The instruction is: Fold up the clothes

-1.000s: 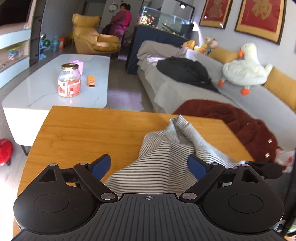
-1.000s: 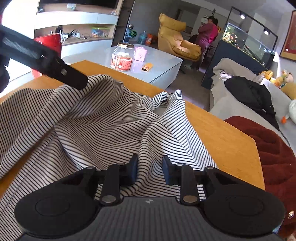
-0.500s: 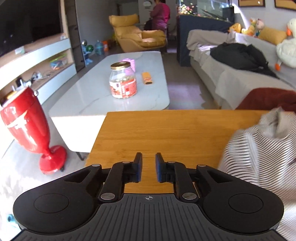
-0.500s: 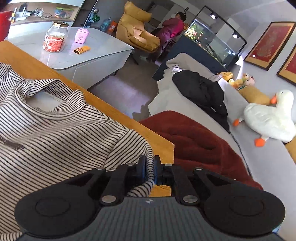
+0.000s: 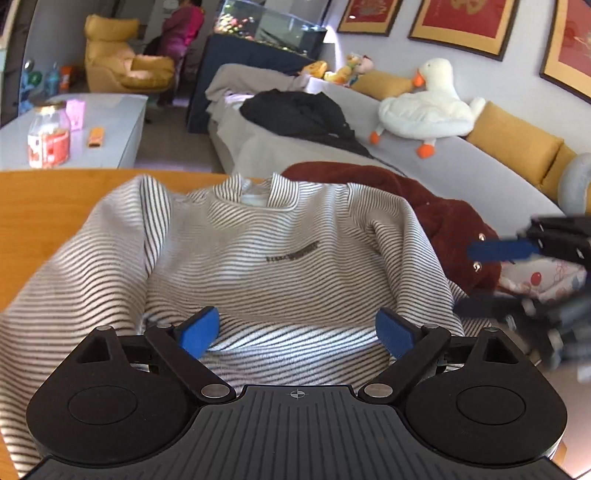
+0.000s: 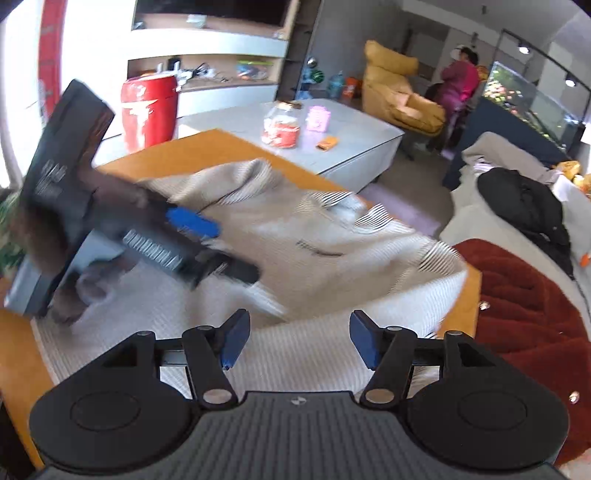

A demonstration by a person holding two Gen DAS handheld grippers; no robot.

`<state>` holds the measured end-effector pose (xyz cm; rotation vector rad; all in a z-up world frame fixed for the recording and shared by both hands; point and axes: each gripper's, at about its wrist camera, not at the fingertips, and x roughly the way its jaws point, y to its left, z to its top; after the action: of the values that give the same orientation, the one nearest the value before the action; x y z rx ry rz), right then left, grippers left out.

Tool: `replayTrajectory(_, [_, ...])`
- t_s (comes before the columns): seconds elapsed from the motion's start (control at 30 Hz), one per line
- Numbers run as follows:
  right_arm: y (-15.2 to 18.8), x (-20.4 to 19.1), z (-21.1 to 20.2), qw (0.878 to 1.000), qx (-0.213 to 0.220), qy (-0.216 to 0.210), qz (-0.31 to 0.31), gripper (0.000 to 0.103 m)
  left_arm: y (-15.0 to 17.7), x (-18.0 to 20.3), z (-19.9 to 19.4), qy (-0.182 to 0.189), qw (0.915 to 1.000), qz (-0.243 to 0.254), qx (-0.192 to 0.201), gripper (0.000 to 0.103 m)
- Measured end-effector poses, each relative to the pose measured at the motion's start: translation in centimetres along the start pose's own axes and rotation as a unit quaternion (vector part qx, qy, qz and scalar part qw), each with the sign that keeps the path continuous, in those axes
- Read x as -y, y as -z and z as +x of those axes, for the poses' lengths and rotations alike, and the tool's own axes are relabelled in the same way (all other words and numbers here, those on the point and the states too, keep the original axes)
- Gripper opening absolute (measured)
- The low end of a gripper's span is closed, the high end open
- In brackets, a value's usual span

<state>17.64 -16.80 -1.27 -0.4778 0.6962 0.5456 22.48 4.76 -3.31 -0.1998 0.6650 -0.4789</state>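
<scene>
A black-and-white striped sweater [image 5: 295, 254] lies spread front up on the wooden table [image 5: 44, 206], its collar at the far side. My left gripper [image 5: 297, 328] hovers over its near hem. The jaws are opening wide, and the cloth lies below the blue pads without being pinched. My right gripper [image 5: 517, 251] shows blurred at the right edge of that view. In the right wrist view the right gripper [image 6: 300, 338] is also opening above the blurred sweater [image 6: 332, 266], with nothing clamped. The left gripper [image 6: 192, 221] crosses that view at the left.
A dark red fleece garment [image 5: 443, 221] lies just beyond the table's right edge on the grey sofa [image 5: 480, 158]. A white coffee table [image 5: 110, 122] with a jar [image 5: 48, 140] stands to the far left. A person [image 5: 181, 26] stands at the back.
Half a second ago both grippers were shut, the right one on the sweater's edge. Now both are open and the sweater lies spread flat. The left gripper has swung back over the sweater.
</scene>
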Motion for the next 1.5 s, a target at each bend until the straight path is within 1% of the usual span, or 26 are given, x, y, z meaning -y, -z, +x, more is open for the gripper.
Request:
replayTrajectory(0.07, [1.5, -2.6, 1.3, 0.999, -0.029, 0.001, -0.032, 0.059, -0.1, -0.4, -0.3, -0.012, 0.9999, 0.009, 0.005, 0.096])
replayTrajectory(0.13, [2.4, -3.9, 1.6, 0.998, -0.014, 0.020, -0.051, 0.057, -0.2, -1.1, -0.3, -0.028, 0.9993, 0.025, -0.004, 0.096])
replayTrajectory(0.2, [1.8, -2.9, 1.6, 0.998, -0.017, 0.049, -0.042, 0.016, 0.1, -1.8, -0.7, -0.056, 0.9971, 0.050, -0.007, 0.096])
replayTrajectory(0.23, [1.5, -2.2, 1.5, 0.997, -0.019, 0.065, -0.034, 0.008, 0.3, -2.1, -1.0, -0.068, 0.9959, 0.058, -0.008, 0.096])
replayTrajectory(0.3, [0.7, 0.4, 1.0, 0.994, -0.017, 0.107, -0.020, 0.008, 0.0, -3.2, -2.0, -0.067, 0.9966, 0.048, -0.005, 0.096])
replayTrajectory(0.33, [0.2, 2.3, 0.3, 0.991, -0.010, 0.137, -0.009, 0.003, -0.1, -3.6, -2.6, -0.066, 0.9969, 0.043, -0.001, 0.096])
replayTrajectory(0.4, [-1.2, 6.7, -1.6, 0.978, 0.017, 0.207, 0.021, 0.003, -0.2, -4.1, -3.7, -0.067, 0.9969, 0.041, 0.003, 0.097])
replayTrajectory(0.47, [-3.0, 11.2, -4.3, 0.960, 0.056, 0.267, 0.067, 0.003, -0.4, -4.5, -4.9, -0.067, 0.9970, 0.039, 0.006, 0.098])
replayTrajectory(0.5, [-3.9, 13.1, -5.6, 0.951, 0.075, 0.286, 0.089, 0.003, -0.6, -4.7, -5.4, -0.068, 0.9970, 0.037, 0.007, 0.099])
replayTrajectory(0.57, [-5.9, 15.4, -7.6, 0.942, 0.111, 0.294, 0.119, 0.003, -1.0, -5.1, -6.2, -0.071, 0.9968, 0.035, 0.013, 0.101])
replayTrajectory(0.6, [-6.9, 16.0, -8.2, 0.940, 0.127, 0.288, 0.128, 0.003, -1.3, -5.2, -6.5, -0.076, 0.9964, 0.033, 0.017, 0.103])
replayTrajectory(0.7, [-9.8, 15.9, -8.3, 0.947, 0.168, 0.237, 0.138, 0.003, -2.1, -5.8, -7.4, -0.104, 0.9937, 0.029, 0.032, 0.103])
replayTrajectory(0.77, [-11.8, 15.0, -7.1, 0.955, 0.181, 0.190, 0.141, 0.003, -2.6, -6.5, -8.0, -0.119, 0.9921, 0.015, 0.036, 0.103])
replayTrajectory(0.83, [-13.8, 13.9, -5.5, 0.962, 0.189, 0.139, 0.143, 0.003, -3.1, -7.5, -8.6, -0.126, 0.9914, -0.016, 0.031, 0.103])
replayTrajectory(0.87, [-14.7, 13.3, -4.6, 0.964, 0.190, 0.117, 0.143, 0.003, -3.1, -8.0, -9.0, -0.125, 0.9912, -0.032, 0.029, 0.103])
replayTrajectory(0.97, [-16.6, 11.7, -1.7, 0.969, 0.184, 0.074, 0.148, 0.003, -3.0, -9.4, -10.3, -0.120, 0.9898, -0.074, 0.024, 0.103])
replayTrajectory(1.03, [-17.5, 10.7, 0.1, 0.971, 0.177, 0.051, 0.153, 0.003, -2.6, -10.1, -11.2, -0.125, 0.9883, -0.084, 0.024, 0.103])
replayTrajectory(1.1, [-18.3, 9.7, 1.6, 0.973, 0.171, 0.040, 0.149, 0.003, -2.2, -10.5, -11.8, -0.134, 0.9871, -0.085, 0.024, 0.103])
replayTrajectory(1.13, [-18.6, 9.3, 2.1, 0.974, 0.170, 0.034, 0.149, 0.004, -2.1, -10.8, -12.1, -0.138, 0.9864, -0.086, 0.024, 0.103])
replayTrajectory(1.2, [-18.9, 8.6, 2.7, 0.973, 0.170, 0.031, 0.152, 0.011, -1.8, -11.2, -12.7, -0.145, 0.9852, -0.088, 0.024, 0.103])
replayTrajectory(1.27, [-18.8, 7.8, 2.7, 0.973, 0.169, 0.031, 0.153, 0.024, -1.8, -11.7, -13.1, -0.149, 0.9839, -0.095, 0.025, 0.103])
replayTrajectory(1.33, [-18.4, 6.9, 2.8, 0.974, 0.161, 0.023, 0.155, 0.027, -1.9, -12.1, -13.4, -0.152, 0.9828, -0.102, 0.027, 0.103])
replayTrajectory(1.4, [-17.6, 5.8, 3.0, 0.976, 0.143, -0.008, 0.165, 0.028, -2.0, -12.5, -13.5, -0.154, 0.9820, -0.104, 0.030, 0.103])
replayTrajectory(1.47, [-15.9, 4.3, 3.3, 0.972, 0.107, -0.071, 0.195, 0.030, -2.2, -12.7, -13.5, -0.157, 0.9811, -0.107, 0.033, 0.103])
replayTrajectory(1.5, [-14.8, 3.3, 3.5, 0.968, 0.087, -0.108, 0.209, 0.030, -2.2, -12.8, -13.5, -0.158, 0.9808, -0.109, 0.035, 0.103])
